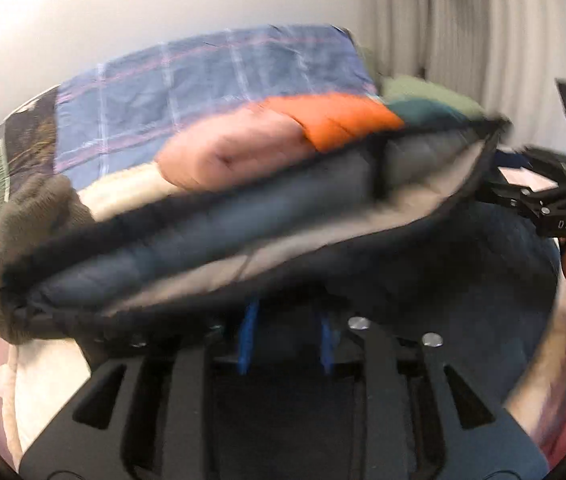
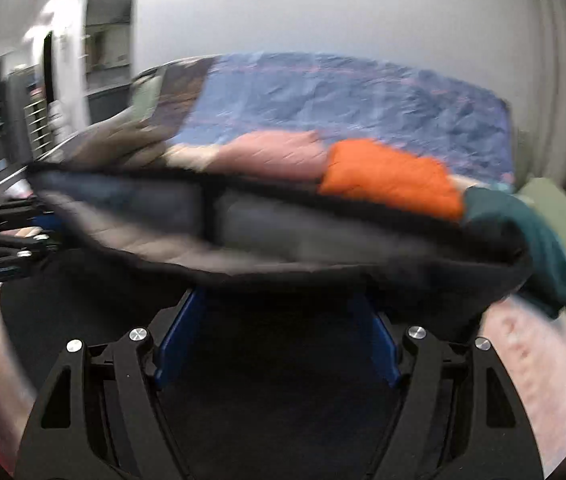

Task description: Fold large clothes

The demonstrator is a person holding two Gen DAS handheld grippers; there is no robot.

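Blue-padded left gripper (image 1: 286,336) pinches the dark navy quilted garment (image 1: 219,224), which is raised in front of the plaid blue bedcover (image 1: 203,84). From the right wrist, the right gripper (image 2: 279,336) stands spread wide under that garment's hem; grip unclear. An orange folded cloth (image 2: 391,180) lies behind it.

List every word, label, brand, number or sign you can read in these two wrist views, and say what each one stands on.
"DAS" or "DA9": white letters on the black body of the right gripper, at the right edge of the left wrist view; partly blurred and cut off, so the last character is uncertain.
A label strip on the left gripper, seen in the right wrist view: too blurred to read.
Nothing readable on the dark garment or the other clothes.
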